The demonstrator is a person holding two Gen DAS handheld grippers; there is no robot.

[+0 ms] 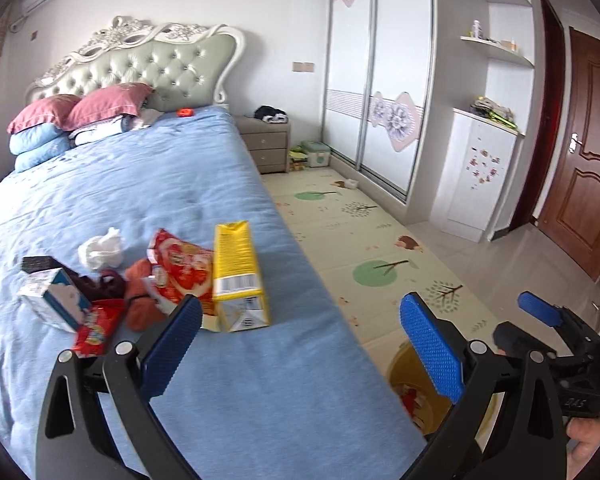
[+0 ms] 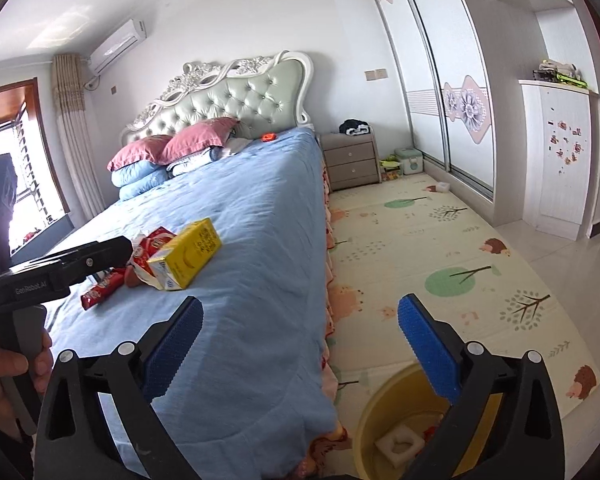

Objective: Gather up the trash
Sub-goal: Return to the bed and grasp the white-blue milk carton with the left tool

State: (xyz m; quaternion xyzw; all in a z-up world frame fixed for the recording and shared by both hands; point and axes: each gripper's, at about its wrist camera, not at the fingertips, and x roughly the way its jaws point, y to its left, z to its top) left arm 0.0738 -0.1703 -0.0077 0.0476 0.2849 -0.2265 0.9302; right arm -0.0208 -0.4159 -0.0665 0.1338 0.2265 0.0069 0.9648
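Showing, left wrist view: left gripper spread wide, empty, over bed; yellow carton beside red wrappers. Right wrist view: right gripper agape, holding nothing; yellow bin on floor below, foam scrap inside.

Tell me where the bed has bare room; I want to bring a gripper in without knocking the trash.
Free: the blue sheet between the pillows and the trash pile, and the near strip between the yellow carton and the bed's foot. Crowded: left of the carton, where wrappers, tissue and a box touch.
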